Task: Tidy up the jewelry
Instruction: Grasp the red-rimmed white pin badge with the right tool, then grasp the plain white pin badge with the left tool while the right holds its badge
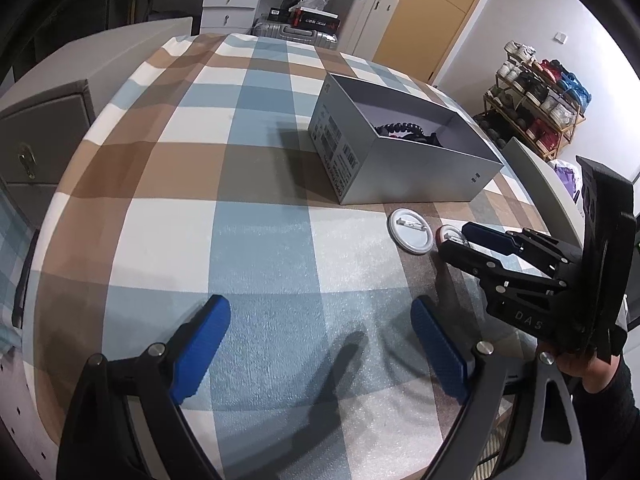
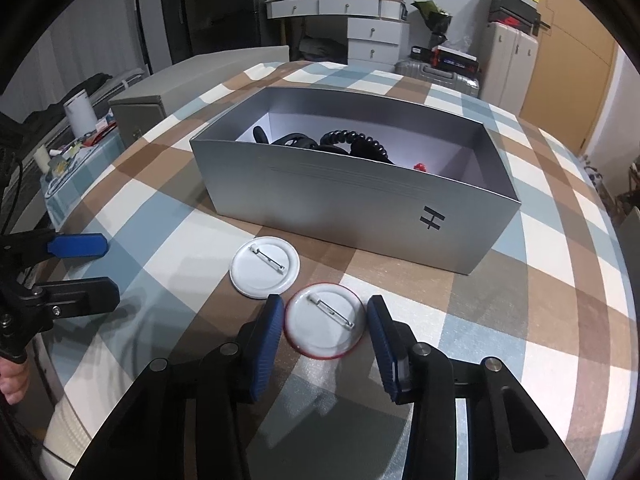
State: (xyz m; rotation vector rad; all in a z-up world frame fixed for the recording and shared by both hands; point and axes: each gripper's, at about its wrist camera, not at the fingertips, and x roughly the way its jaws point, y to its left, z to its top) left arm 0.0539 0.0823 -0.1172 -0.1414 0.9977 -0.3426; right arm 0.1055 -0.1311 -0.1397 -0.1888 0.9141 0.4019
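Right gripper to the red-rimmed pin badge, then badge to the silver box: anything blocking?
Nothing visible. The right gripper is open and already straddles the red-rimmed round pin badge. The open silver cardboard box sits just beyond; the plain white pin badge lies off to the left.

Two pin badges (image 2: 265, 267) (image 2: 325, 321) face-down beside silver box (image 2: 344, 200) holding, apparently, black bracelets (image 2: 356, 142).

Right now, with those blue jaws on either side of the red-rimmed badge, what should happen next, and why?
Probably close the right gripper on the red-rimmed badge. Its jaws are open and flank the badge, which lies pin-side up on the tablecloth, not yet gripped. The open grey box just beyond already holds dark jewelry, so it looks like the destination.
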